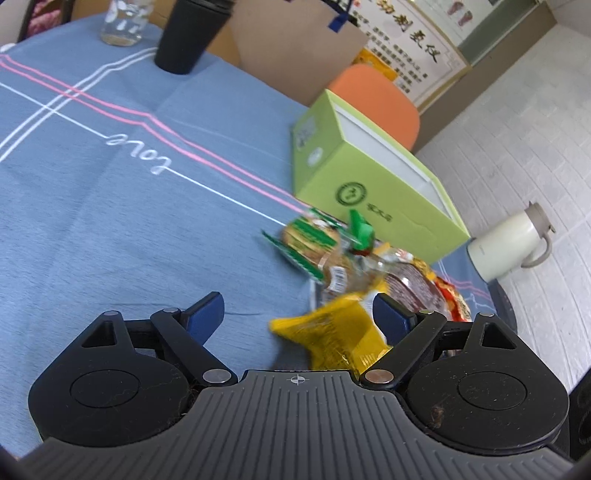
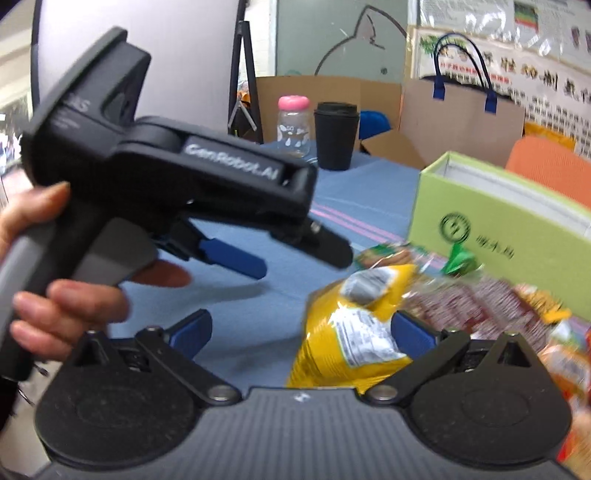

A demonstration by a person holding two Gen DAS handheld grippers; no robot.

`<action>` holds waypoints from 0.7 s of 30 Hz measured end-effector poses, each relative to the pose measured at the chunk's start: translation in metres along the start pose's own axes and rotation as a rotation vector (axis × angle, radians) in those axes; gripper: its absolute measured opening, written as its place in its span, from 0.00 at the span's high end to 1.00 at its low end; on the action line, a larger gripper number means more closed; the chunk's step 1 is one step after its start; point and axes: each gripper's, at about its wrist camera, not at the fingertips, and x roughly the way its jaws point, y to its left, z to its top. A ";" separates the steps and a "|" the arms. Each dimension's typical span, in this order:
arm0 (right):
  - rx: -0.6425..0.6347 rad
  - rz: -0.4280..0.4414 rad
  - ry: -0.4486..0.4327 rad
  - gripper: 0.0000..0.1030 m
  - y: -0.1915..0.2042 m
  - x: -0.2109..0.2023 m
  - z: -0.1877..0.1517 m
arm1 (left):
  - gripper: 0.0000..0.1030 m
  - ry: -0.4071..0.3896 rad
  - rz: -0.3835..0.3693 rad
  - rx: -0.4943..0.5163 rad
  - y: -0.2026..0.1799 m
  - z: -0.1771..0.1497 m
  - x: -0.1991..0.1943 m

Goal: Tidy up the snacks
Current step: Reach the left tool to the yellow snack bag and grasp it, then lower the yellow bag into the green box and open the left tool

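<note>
Left wrist view: blue striped cloth over the tabletop [image 1: 110, 206], pink and white lines, word "love" stitched on it.
Left hand-held gripper [image 1: 301, 314]: jaws spread wide; the blue pads press on nothing.
Yellow snack bag [image 1: 332, 332]: lies on the cloth in the right half of the gap, overlapping the right blue finger [image 1: 393, 319]; contact cannot be told, the picture is smeared.
Snack pile [image 1: 369, 258]: beyond the yellow bag, a green-edged biscuit pack [image 1: 306, 238], a dark red pack and a clear wrapper, heaped together near the right edge of the cloth.
Green box [image 1: 369, 177]: just behind the pile, open top, white lining.
Background, far edge: black cup [image 1: 188, 33], clear jar [image 1: 122, 26].
Floor: cream thermos jug [image 1: 509, 243] standing on tiles.

Right wrist view: same cloth, seen from the other side.
Right hand-held gripper [image 2: 301, 332]: jaws wide apart; yellow snack bag [image 2: 351, 325] sits in the right part of the gap against the right finger, not clamped.
Left hand-held gripper [image 2: 266, 254]: seen side-on at upper left, held in a person's hand [image 2: 55, 295], tilted down toward the cloth, above it.
Snack pile [image 2: 480, 302]: right of the yellow bag, blurred.
Green box [image 2: 498, 221]: behind the pile, open.
Far edge: pink-capped bottle [image 2: 293, 125] beside black cup [image 2: 336, 134].
</note>
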 end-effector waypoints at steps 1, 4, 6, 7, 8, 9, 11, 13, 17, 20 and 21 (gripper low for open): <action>0.024 0.010 0.005 0.00 0.002 0.002 -0.001 | 0.26 -0.002 -0.001 -0.005 0.003 0.000 -0.001; 0.077 0.009 0.007 0.00 0.007 0.005 -0.004 | 0.26 0.007 -0.013 -0.009 0.009 -0.002 -0.002; 0.094 -0.024 0.008 0.00 0.007 0.007 -0.006 | 0.26 0.025 -0.027 0.003 0.008 -0.004 0.000; 0.104 -0.027 0.009 0.00 0.006 0.008 -0.006 | 0.26 0.029 -0.028 0.016 0.006 -0.003 0.001; 0.118 -0.034 0.011 0.00 0.004 0.007 -0.006 | 0.26 0.030 -0.030 0.029 0.004 -0.003 0.002; 0.133 -0.038 0.013 0.00 0.003 0.007 -0.007 | 0.26 0.036 -0.036 0.044 0.002 -0.001 0.004; 0.150 -0.037 0.012 0.00 0.000 0.003 -0.008 | 0.26 0.047 -0.071 0.098 -0.005 0.003 0.006; 0.158 -0.034 0.018 0.00 -0.003 0.003 -0.009 | 0.26 0.069 -0.109 0.156 -0.010 0.006 0.009; 0.148 -0.038 0.014 0.01 -0.008 0.012 -0.005 | 0.28 0.156 -0.145 0.202 -0.014 0.006 0.025; 0.144 -0.052 0.038 0.01 -0.013 0.022 -0.005 | 0.28 0.186 -0.162 0.203 -0.014 0.001 0.035; 0.143 -0.051 0.046 0.01 -0.015 0.026 -0.007 | 0.29 0.200 -0.181 0.190 -0.012 -0.001 0.037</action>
